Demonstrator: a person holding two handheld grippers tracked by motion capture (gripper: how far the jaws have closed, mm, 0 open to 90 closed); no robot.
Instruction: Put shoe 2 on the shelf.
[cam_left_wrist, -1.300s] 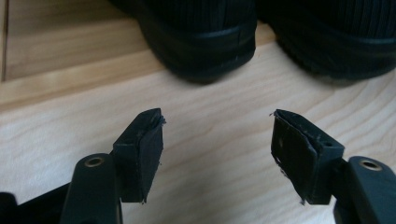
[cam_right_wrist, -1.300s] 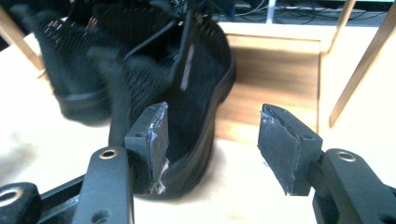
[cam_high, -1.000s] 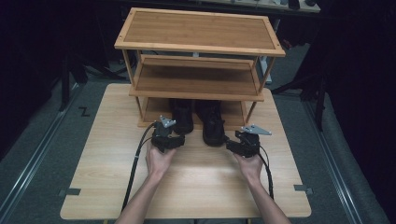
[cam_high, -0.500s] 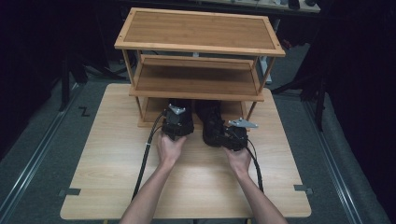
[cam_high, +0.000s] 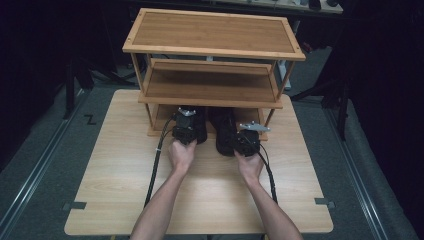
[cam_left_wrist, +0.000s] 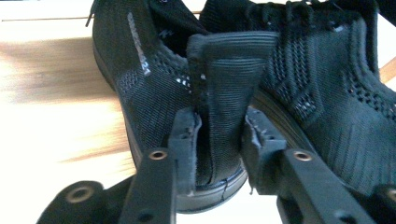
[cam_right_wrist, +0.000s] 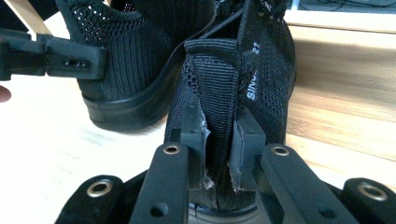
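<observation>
Two black knit shoes stand side by side, toes under the bottom shelf of a wooden rack (cam_high: 210, 91). The left shoe (cam_high: 201, 126) has its heel pull tab (cam_left_wrist: 224, 84) between the jaws of my left gripper (cam_left_wrist: 219, 137), which is shut on it. The right shoe (cam_high: 225, 132) is held the same way: my right gripper (cam_right_wrist: 218, 137) is shut on its heel tab (cam_right_wrist: 215, 79). In the high view both grippers sit right behind the heels, the left gripper (cam_high: 186, 129) and the right gripper (cam_high: 246, 141), each with a hand behind it.
The rack has three wooden tiers and stands at the back of the wooden table (cam_high: 200, 200). Its legs (cam_high: 150, 117) flank the shoes. A black cable (cam_high: 155, 165) trails from the left gripper along the forearm. Dark floor surrounds the table.
Both grippers moved forward from the open table to the shoes' heels and shut on the heel tabs.
</observation>
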